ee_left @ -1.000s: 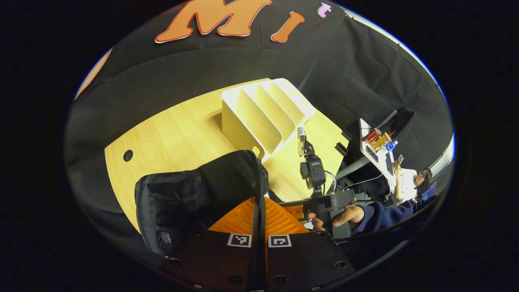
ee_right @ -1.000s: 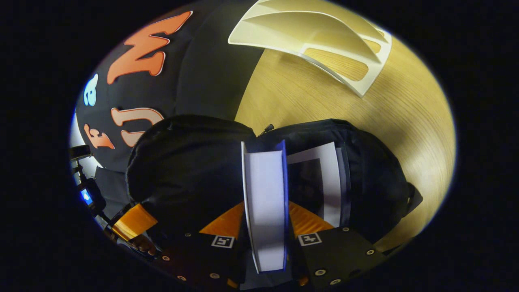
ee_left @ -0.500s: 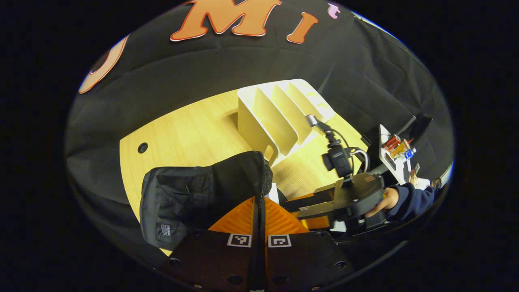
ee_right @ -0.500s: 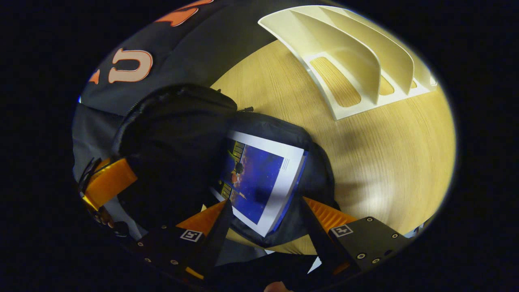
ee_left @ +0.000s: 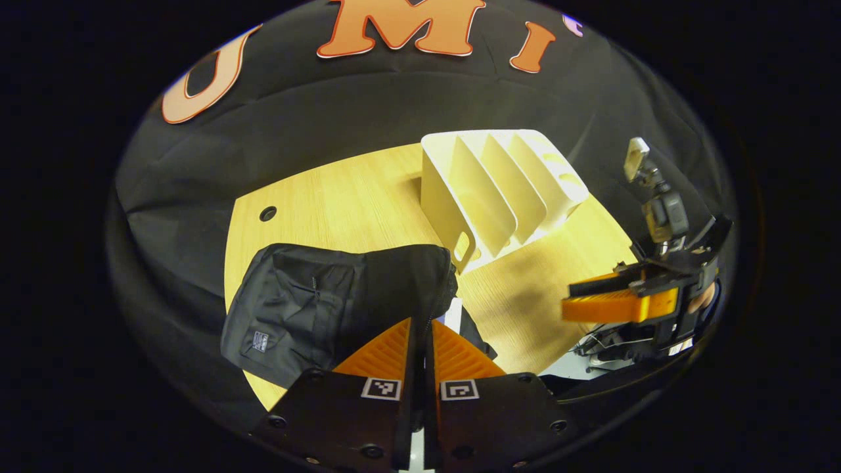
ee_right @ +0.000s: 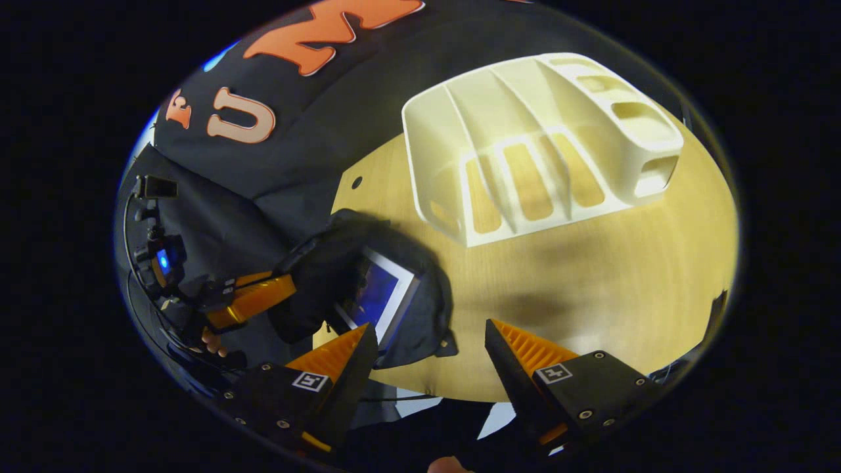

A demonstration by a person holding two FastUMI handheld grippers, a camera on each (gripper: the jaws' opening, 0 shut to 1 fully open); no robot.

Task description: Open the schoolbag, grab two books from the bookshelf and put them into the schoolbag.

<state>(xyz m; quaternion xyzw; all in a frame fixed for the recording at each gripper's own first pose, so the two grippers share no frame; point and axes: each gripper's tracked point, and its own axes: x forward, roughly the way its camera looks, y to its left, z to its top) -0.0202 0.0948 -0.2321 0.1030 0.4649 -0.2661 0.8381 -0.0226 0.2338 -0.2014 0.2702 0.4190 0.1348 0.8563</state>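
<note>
The right gripper view looks down into the open black fabric schoolbag (ee_right: 309,276), where a blue-covered book with a white border (ee_right: 376,297) lies inside, just ahead of the right gripper (ee_right: 430,341), whose fingers are spread wide and hold nothing. In the left gripper view the bag's outside shows, and the left gripper (ee_left: 420,328) is pinched together on its zipper edge. The white plastic slotted bookshelf (ee_left: 499,190) stands beyond the bag on the light wooden table (ee_left: 341,203), its slots bare.
</note>
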